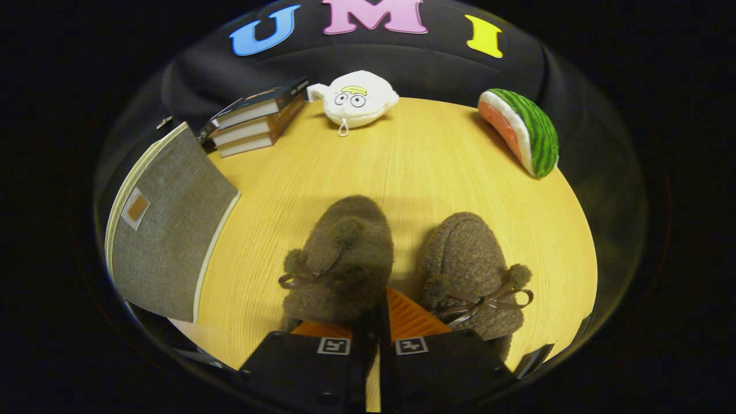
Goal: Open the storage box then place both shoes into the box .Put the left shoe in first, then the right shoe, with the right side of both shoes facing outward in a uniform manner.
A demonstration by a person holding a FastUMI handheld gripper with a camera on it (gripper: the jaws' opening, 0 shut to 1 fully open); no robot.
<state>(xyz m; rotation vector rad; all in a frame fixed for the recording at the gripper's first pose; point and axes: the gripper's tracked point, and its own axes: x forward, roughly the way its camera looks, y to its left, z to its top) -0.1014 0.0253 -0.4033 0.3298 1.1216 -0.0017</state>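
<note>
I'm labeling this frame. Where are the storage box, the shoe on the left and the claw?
storage box [172,230], gripper view, grey fabric lid.
shoe on the left [345,253], gripper view, fuzzy toe top.
claw [376,322], gripper view, between closed fingertips.

Light is soft and warm on the table [414,167], brightest in its middle. The two shoes [339,259] are dim, with a broad soft shadow just behind them. The fisheye bends the table's far corners, where the books [256,118] curve. The gripper [379,322], its fingers together, is dark and blurred.
</note>
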